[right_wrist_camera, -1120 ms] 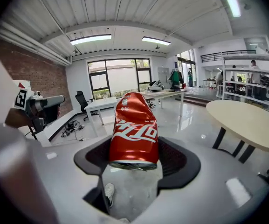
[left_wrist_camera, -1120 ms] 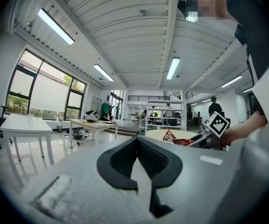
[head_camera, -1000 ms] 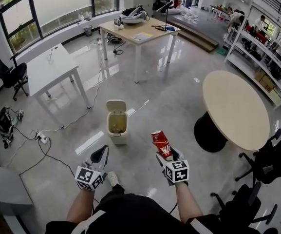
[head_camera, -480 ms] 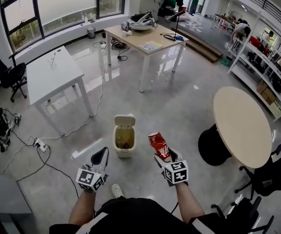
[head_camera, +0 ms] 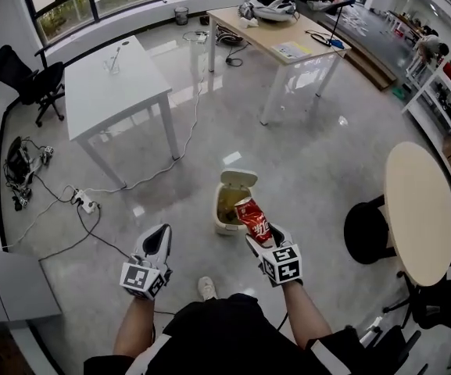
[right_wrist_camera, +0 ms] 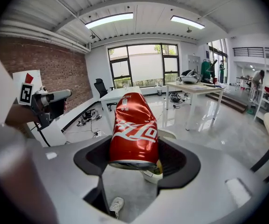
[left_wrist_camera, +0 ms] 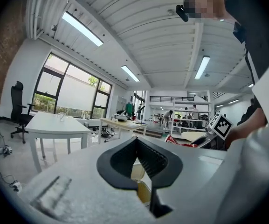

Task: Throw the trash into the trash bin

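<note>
A small white trash bin (head_camera: pixel 227 225) stands on the floor with its lid (head_camera: pixel 238 179) tipped open and some rubbish inside. My right gripper (head_camera: pixel 258 233) is shut on a dented red cola can (head_camera: pixel 252 218), which in the head view hangs over the bin's near right rim. In the right gripper view the can (right_wrist_camera: pixel 134 132) stands upright between the jaws, with the bin (right_wrist_camera: pixel 154 174) below and behind it. My left gripper (head_camera: pixel 156 244) is shut and empty, off to the bin's left. Its view looks level across the room, with the bin (left_wrist_camera: pixel 138 172) glimpsed behind its jaws.
A white table (head_camera: pixel 116 84) stands at the far left and a wooden table (head_camera: pixel 288 41) behind the bin. A round table (head_camera: pixel 420 209) is at the right. Cables and a power strip (head_camera: pixel 84 203) lie on the floor at the left. My shoe (head_camera: pixel 206 288) is just behind the bin.
Both grippers have travelled forward across the floor towards the bin. The bin now sits right in front of the can; the can is held as before.
</note>
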`<state>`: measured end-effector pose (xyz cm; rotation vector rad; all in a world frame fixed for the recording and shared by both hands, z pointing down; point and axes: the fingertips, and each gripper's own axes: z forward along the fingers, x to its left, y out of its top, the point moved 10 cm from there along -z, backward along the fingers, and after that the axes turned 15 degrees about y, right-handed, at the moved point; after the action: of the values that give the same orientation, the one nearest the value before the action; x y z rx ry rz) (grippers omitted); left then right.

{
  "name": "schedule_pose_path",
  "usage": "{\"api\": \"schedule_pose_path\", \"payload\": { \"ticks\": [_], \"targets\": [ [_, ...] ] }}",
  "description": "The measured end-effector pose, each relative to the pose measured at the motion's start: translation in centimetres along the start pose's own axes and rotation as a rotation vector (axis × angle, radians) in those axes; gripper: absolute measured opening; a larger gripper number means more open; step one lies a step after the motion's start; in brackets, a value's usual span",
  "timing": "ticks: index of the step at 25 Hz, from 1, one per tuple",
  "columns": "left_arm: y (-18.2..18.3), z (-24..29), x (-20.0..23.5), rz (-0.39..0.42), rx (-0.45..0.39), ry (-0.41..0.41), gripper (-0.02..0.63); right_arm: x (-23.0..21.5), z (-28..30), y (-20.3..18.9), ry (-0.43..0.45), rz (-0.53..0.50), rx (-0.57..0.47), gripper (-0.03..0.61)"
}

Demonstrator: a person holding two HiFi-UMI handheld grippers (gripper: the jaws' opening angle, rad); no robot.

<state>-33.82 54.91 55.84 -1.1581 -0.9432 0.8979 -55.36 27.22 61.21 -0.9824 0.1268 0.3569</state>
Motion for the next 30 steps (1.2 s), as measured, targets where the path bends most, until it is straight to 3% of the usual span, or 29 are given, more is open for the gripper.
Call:
{"api": "schedule_pose_path", "payload": {
  "ticks": [6,15,22,26,30],
  "targets": [
    [-2.5,0.9,0.7,-0.054,0.072,0.027,0.003,-0.6,2.9,-1.6,0.030,0.024,0.089,0.307],
    [-4.4,7.0,-0.2,-0.020,0.175,0.031,0.003,-6.5,7.3,-3.4,0.087,0.080,0.225,0.307],
    [-4.6,14.2,-1.4,-0.062,0.178,0.026,0.003,-11.1,12.7,-2.8,0.113,0.028,0.329,0.307],
    [-6.3,16.2,-2.0,-0.096,0.239,0.022,0.003,-12.1,15.5,-4.6,0.142,-0.031,0.446,0.307],
    [-8.1,18.0,-1.7,-0.100,0.296,0.027,0.003,-14.0,18.5,-5.5,0.150,-0.014,0.498,0.307]
  ]
}}
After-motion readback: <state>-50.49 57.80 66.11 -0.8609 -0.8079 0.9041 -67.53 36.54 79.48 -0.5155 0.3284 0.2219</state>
